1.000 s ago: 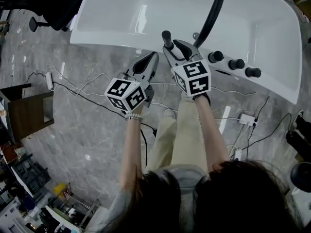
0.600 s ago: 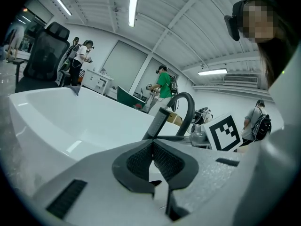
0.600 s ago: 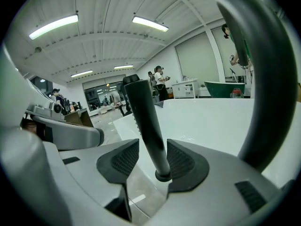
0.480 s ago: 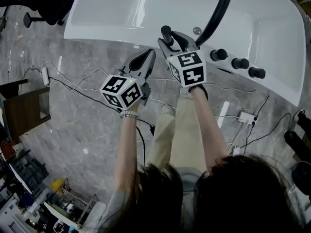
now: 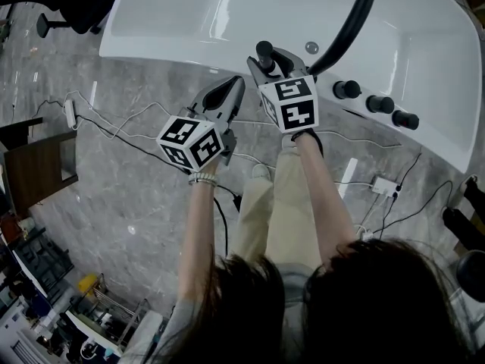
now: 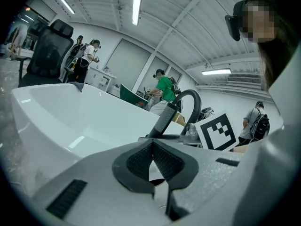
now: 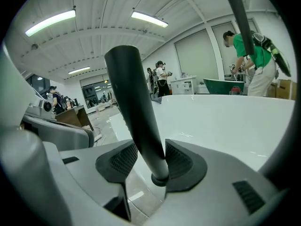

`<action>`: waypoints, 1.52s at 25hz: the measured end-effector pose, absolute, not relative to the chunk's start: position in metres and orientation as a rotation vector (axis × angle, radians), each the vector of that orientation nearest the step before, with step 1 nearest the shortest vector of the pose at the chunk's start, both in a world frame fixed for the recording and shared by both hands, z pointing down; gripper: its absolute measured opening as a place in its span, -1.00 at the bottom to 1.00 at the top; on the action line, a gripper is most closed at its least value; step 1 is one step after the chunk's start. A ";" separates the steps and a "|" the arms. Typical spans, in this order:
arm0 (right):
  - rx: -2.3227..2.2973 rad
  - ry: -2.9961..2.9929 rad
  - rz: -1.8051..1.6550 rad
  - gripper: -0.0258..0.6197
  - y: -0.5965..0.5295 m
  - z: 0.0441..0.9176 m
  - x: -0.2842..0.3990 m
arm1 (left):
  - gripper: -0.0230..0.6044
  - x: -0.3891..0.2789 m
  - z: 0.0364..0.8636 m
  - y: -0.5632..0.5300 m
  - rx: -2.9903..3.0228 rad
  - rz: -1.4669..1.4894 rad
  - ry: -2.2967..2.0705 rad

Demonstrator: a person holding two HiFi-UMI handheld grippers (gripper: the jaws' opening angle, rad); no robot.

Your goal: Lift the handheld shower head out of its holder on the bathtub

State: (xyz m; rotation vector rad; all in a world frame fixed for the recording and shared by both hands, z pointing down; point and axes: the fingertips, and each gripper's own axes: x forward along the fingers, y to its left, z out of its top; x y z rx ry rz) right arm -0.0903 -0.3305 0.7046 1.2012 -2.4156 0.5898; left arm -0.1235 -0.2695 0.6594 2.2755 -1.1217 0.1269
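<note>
I'm opening my right hand-held gripper (image 5: 274, 61) to straddle the shower head (image 5: 264, 50), upright between its jaws on the bathtub (image 5: 174, 21) rim at twelve o'clock, while my left hand-held gripper (image 5: 233, 89) waits closed and empty.

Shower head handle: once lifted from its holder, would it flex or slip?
The shower head handle looks like a smooth, straight rod: probably rigid, possibly slippery. It stands tall on a narrow base, so may tip once freed. The right gripper is opening its jaws around it.

Marble floor (image 5: 136, 211) (cables (image 5: 114, 133) strewn) carries bathtub (image 5: 189, 51).
</note>
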 end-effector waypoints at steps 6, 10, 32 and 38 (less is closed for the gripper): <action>1.187 -2.390 0.541 -0.45 -0.332 0.706 -0.090 | -0.91 -0.125 0.662 -0.270 2.262 0.125 -1.131; 1.194 -2.369 0.505 -0.47 -0.332 0.706 -0.089 | -0.91 -0.123 0.666 -0.268 2.254 0.127 -1.131; 1.228 -2.370 0.494 -0.51 -0.322 0.669 -0.082 | -0.91 -0.119 0.637 -0.264 2.267 0.085 -1.148; 1.233 -2.385 0.468 -0.51 -0.316 0.645 -0.082 | -0.91 -0.119 0.618 -0.261 2.282 0.073 -1.154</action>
